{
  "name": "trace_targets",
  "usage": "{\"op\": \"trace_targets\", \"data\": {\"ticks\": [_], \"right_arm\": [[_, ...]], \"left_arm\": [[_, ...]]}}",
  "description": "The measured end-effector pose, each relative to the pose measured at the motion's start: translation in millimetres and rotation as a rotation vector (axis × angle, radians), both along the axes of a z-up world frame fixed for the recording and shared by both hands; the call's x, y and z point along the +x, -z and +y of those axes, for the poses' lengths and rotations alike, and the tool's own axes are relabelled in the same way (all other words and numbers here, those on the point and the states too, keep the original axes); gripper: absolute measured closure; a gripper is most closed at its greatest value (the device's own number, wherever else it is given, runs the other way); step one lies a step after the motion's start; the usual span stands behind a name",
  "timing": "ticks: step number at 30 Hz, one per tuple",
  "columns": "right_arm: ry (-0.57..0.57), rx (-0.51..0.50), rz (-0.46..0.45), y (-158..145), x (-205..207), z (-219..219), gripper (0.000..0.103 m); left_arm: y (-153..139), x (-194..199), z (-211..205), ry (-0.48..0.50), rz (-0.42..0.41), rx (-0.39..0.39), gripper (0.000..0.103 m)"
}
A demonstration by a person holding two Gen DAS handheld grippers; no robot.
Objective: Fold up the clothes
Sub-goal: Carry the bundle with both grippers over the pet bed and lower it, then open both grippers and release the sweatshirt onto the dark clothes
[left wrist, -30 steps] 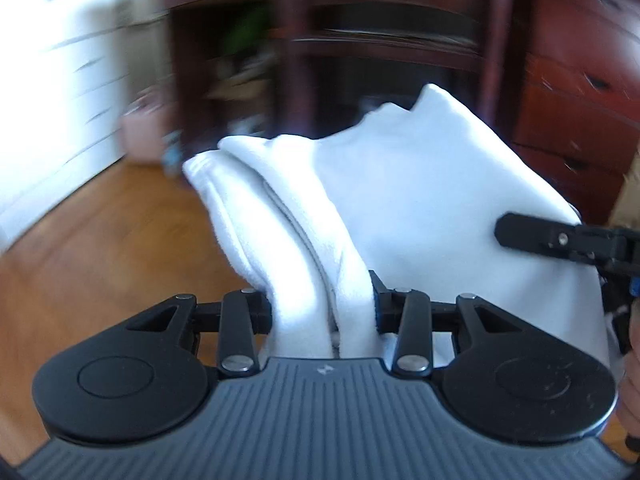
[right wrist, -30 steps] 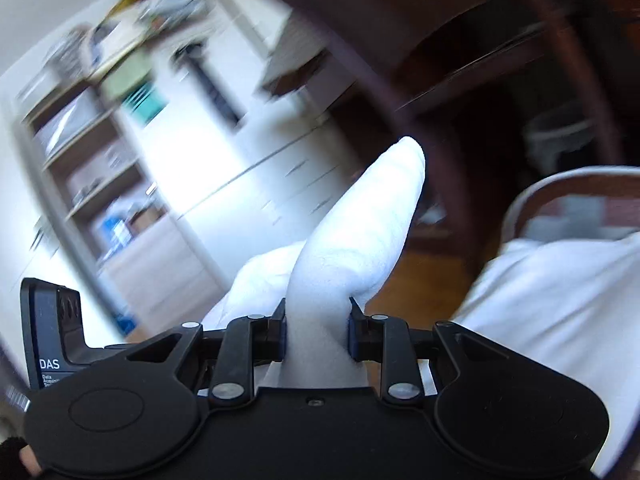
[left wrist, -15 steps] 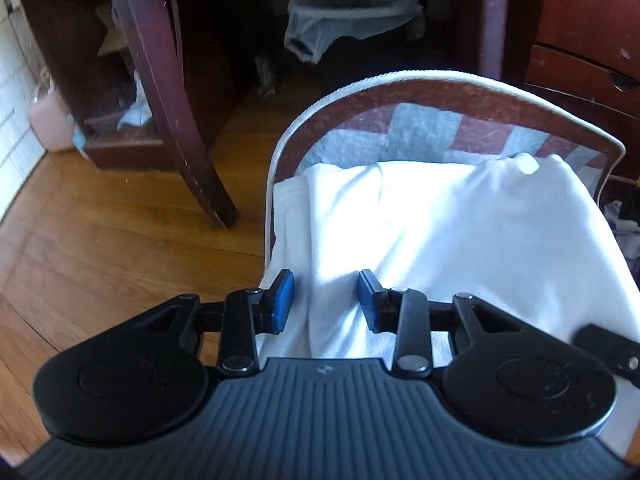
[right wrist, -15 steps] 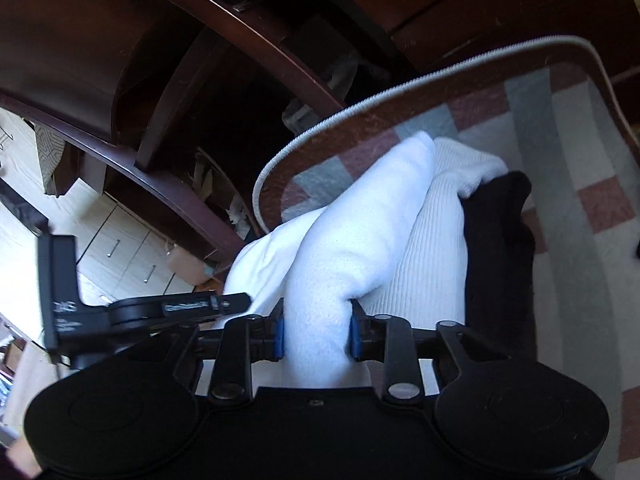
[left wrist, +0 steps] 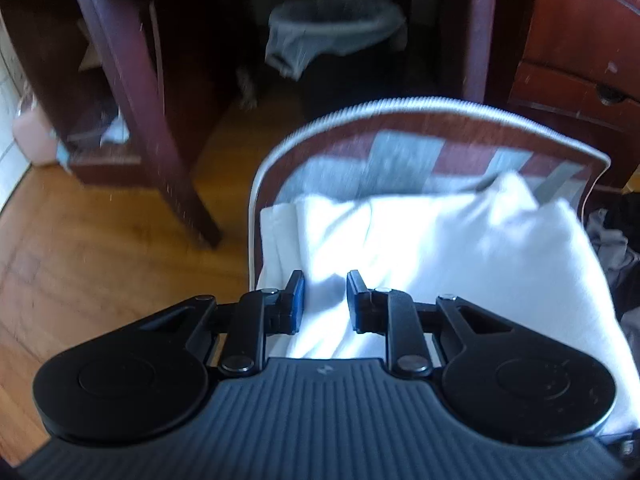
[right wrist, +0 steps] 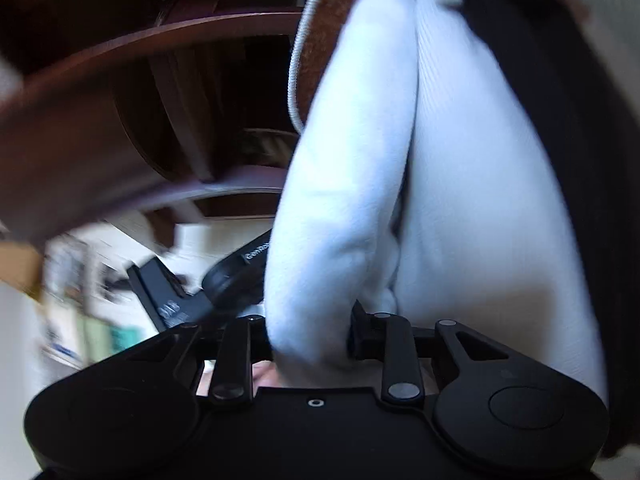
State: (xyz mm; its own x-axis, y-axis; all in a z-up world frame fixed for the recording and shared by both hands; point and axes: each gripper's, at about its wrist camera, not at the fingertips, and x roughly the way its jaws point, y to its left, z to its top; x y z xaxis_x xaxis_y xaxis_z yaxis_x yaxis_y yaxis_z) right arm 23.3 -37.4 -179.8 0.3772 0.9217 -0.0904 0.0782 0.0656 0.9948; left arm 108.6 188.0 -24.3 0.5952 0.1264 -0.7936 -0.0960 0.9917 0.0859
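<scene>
A white garment point(left wrist: 440, 248) lies folded on a brown and grey checked mat point(left wrist: 400, 136) with white piping. My left gripper point(left wrist: 324, 300) hovers low over its near left corner. Its jaws are closing, a low crease of the cloth sits between them, and the blue pads point(left wrist: 297, 300) still show bare. My right gripper point(right wrist: 310, 332) is closing on a thick fold of the white garment point(right wrist: 352, 160), which fills the gap between its fingers. Beside that fold lie ribbed white cloth point(right wrist: 480, 200) and a black garment point(right wrist: 568, 120). The left gripper's black body point(right wrist: 236, 276) shows to the left in the right wrist view.
Beyond the mat stand a lined waste bin point(left wrist: 332, 36), a dark wooden furniture leg point(left wrist: 160, 140) and a reddish dresser point(left wrist: 580, 60). Wood floor point(left wrist: 100, 260) spreads to the left, with a pink container point(left wrist: 32, 140) at its edge. Dark clothes point(left wrist: 616, 248) are heaped at the right.
The white garment was held up by both grippers and now lies on the mat. My left gripper let its bunch go and its jaws narrowed. The right gripper sank and rolled, keeping its fold.
</scene>
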Motion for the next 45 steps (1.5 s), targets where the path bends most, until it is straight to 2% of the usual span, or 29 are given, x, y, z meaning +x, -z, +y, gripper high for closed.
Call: {"op": "trace_targets", "data": {"ticks": [2,3,4,5,6,7,8,11,13,15,16,21,22,24,27,28,30,31,32,33,35,37,38,43,45], "right_arm": [[-0.039,-0.191,-0.048,-11,5,5,0.067],[-0.046,-0.235,-0.052,-14,7,6,0.062],[-0.044,-0.248,-0.043,-16,8,5,0.061],[-0.042,-0.261,-0.035,-17,10,4,0.058],[-0.029,-0.248,-0.031,-18,13,-1,0.055],[-0.009,-0.22,-0.031,-17,19,-7,0.046],[0.011,-0.192,-0.03,-17,24,-13,0.041],[0.07,-0.108,-0.027,-15,39,-30,0.041],[0.047,-0.087,-0.033,-13,51,-28,0.041],[0.007,-0.15,-0.065,-16,59,-21,0.04],[-0.012,-0.201,-0.087,-20,62,-17,0.039],[-0.073,-0.257,-0.088,-13,85,-2,0.034],[-0.077,-0.273,-0.119,-18,88,1,0.034],[-0.061,-0.314,-0.238,-38,89,5,0.069],[0.024,-0.303,-0.478,-75,65,2,0.071],[0.061,-0.348,-0.524,-82,58,4,0.071],[0.113,-0.561,-0.502,-80,53,12,0.07],[0.122,-0.645,-0.461,-73,54,14,0.063],[0.12,-0.668,-0.41,-61,56,13,0.06],[0.122,-0.625,-0.366,-48,58,6,0.06],[0.144,-0.441,-0.274,-27,64,-16,0.06],[0.144,-0.283,-0.154,-15,73,-31,0.058],[0.138,-0.235,-0.122,-12,76,-35,0.056],[0.11,-0.213,-0.05,-21,63,-34,0.049],[0.095,-0.269,-0.049,-26,50,-25,0.047]], "left_arm": [[7,4,-9,-0.006,0.044,0.075,0.081],[10,4,-14,-0.011,0.059,0.1,0.08],[11,-1,-17,-0.019,0.055,0.104,0.078],[10,-8,-20,-0.026,0.036,0.099,0.072],[7,-16,-22,-0.039,0.017,0.092,0.061],[3,-26,-24,-0.06,-0.002,0.08,0.057],[0,-38,-22,-0.083,-0.027,0.043,0.054],[-8,-77,-8,-0.158,-0.117,-0.152,0.048],[-7,-97,1,-0.196,-0.143,-0.258,0.048],[-7,-117,11,-0.234,-0.169,-0.365,0.048],[-6,-123,12,-0.243,-0.166,-0.383,0.048],[3,-128,-3,-0.236,-0.058,-0.275,0.048],[6,-128,-5,-0.237,-0.044,-0.259,0.048],[10,-128,-5,-0.245,-0.026,-0.24,0.048],[11,-128,1,-0.257,-0.036,-0.301,0.048],[11,-126,3,-0.267,-0.029,-0.307,0.048],[14,-119,2,-0.278,0.013,-0.266,0.048],[15,-115,0,-0.278,0.031,-0.236,0.048],[15,-112,-2,-0.276,0.04,-0.217,0.048],[15,-110,-4,-0.275,0.043,-0.21,0.048],[15,-111,-7,-0.284,0.037,-0.202,0.047],[17,-114,-8,-0.3,0.028,-0.191,0.046],[17,-116,-7,-0.317,0.023,-0.194,0.044],[12,-143,-1,-0.422,-0.023,-0.263,0.043],[12,-158,-2,-0.445,-0.029,-0.292,0.041]]}}
